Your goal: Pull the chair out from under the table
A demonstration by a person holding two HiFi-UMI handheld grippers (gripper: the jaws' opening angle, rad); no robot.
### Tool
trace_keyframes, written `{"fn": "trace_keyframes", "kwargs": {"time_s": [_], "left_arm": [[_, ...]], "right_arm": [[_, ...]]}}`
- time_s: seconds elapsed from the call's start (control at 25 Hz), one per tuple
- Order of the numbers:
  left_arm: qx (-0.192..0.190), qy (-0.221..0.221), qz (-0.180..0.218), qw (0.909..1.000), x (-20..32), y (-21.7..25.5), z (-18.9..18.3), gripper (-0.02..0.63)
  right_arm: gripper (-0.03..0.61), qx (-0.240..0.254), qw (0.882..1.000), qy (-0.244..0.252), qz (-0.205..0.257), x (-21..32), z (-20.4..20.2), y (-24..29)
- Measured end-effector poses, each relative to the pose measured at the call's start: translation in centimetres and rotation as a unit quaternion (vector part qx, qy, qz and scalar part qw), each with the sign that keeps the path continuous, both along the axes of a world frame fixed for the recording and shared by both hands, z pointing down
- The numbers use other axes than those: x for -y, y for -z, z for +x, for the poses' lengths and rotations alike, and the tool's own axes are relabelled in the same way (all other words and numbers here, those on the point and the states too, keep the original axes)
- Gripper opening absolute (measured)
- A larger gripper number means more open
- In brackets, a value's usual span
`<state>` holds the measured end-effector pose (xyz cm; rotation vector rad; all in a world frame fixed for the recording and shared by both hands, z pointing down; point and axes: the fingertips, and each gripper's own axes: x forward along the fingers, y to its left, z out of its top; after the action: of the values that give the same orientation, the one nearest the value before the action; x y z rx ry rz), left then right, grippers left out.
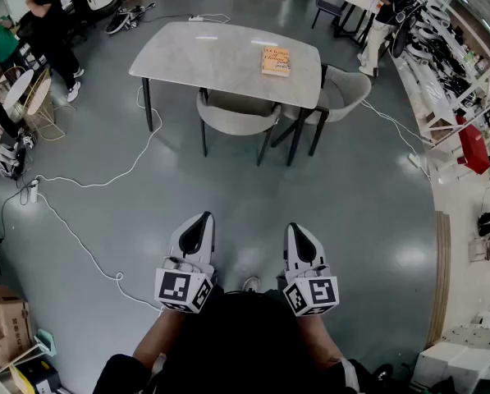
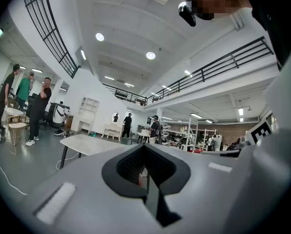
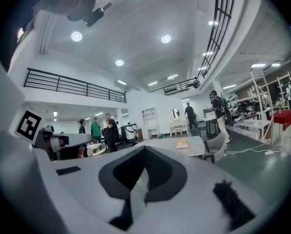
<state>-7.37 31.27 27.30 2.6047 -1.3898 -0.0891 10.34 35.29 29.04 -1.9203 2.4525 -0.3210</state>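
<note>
A grey chair (image 1: 238,113) is tucked under the near side of a grey-topped table (image 1: 203,56) far ahead of me in the head view. A second chair (image 1: 344,89) stands at the table's right end. An orange book (image 1: 276,61) lies on the tabletop. My left gripper (image 1: 201,220) and right gripper (image 1: 297,229) are held side by side close to my body, well short of the chair, both shut with nothing between the jaws. The left gripper view shows the left gripper (image 2: 145,165) with the table (image 2: 87,143) beyond it. The right gripper view shows the right gripper (image 3: 142,175), the table (image 3: 170,145) and the end chair (image 3: 218,142).
A white cable (image 1: 89,180) snakes over the grey floor at left. People (image 1: 52,23) stand at the far left beside small round tables, and another person (image 1: 388,11) at the far right. Shelving (image 1: 454,64) lines the right side. Cardboard boxes (image 1: 2,322) sit at the bottom left.
</note>
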Motion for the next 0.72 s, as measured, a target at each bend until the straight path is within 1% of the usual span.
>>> {"fn": "trace_keyframes", "kwargs": {"time_s": [0.44, 0.56, 0.72], "left_arm": [[-0.006, 0.0, -0.004, 1.0, -0.1, -0.1, -0.3, 0.008], [-0.007, -0.002, -0.004, 1.0, 0.1, -0.2, -1.0, 0.008], [-0.008, -0.007, -0.005, 0.9999, 0.4, -0.3, -2.3, 0.008]], "right_arm": [[0.015, 0.006, 1.0, 0.005, 0.002, -0.1, -0.5, -0.1], [0.015, 0.018, 1.0, 0.0, 0.011, 0.0, -0.8, 0.3], [0.015, 0.025, 1.0, -0.006, 0.012, 0.3, -2.0, 0.4]]}}
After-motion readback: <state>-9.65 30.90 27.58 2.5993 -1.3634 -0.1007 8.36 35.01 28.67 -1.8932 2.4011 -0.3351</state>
